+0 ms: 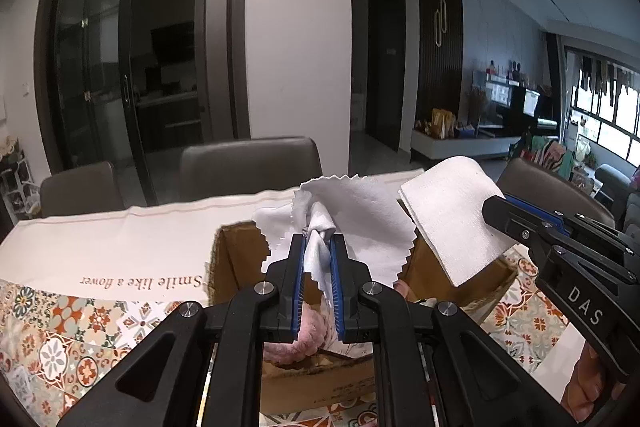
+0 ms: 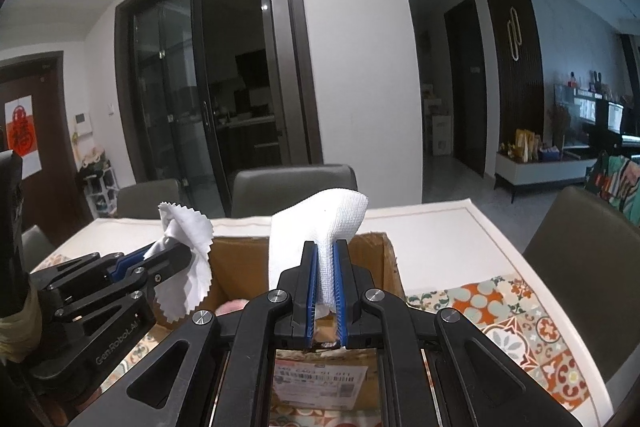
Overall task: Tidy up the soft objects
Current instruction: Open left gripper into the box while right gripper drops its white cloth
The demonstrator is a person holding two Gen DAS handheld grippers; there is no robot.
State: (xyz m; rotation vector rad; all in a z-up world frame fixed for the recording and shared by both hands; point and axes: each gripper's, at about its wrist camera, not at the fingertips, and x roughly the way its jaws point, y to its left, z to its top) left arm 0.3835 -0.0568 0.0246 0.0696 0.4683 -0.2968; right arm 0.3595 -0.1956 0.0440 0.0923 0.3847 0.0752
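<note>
My left gripper (image 1: pixel 319 247) is shut on a thin white cloth with zigzag edges (image 1: pixel 360 211) and holds it above an open cardboard box (image 1: pixel 236 259). A pink fluffy item (image 1: pixel 312 331) lies inside the box. My right gripper (image 2: pixel 327 251) is shut on a thick white folded cloth (image 2: pixel 320 223), also above the box (image 2: pixel 376 263). The right gripper with its cloth (image 1: pixel 452 215) shows at the right of the left wrist view. The left gripper (image 2: pixel 168 259) with the zigzag cloth (image 2: pixel 188 255) shows at the left of the right wrist view.
The box stands on a table with a patterned tile cloth (image 1: pixel 72 331) and a white runner (image 1: pixel 120 243) with lettering. Grey chairs (image 1: pixel 248 159) stand behind the table, another chair (image 2: pixel 588 243) at the right. A label (image 2: pixel 320 383) is on the box's near flap.
</note>
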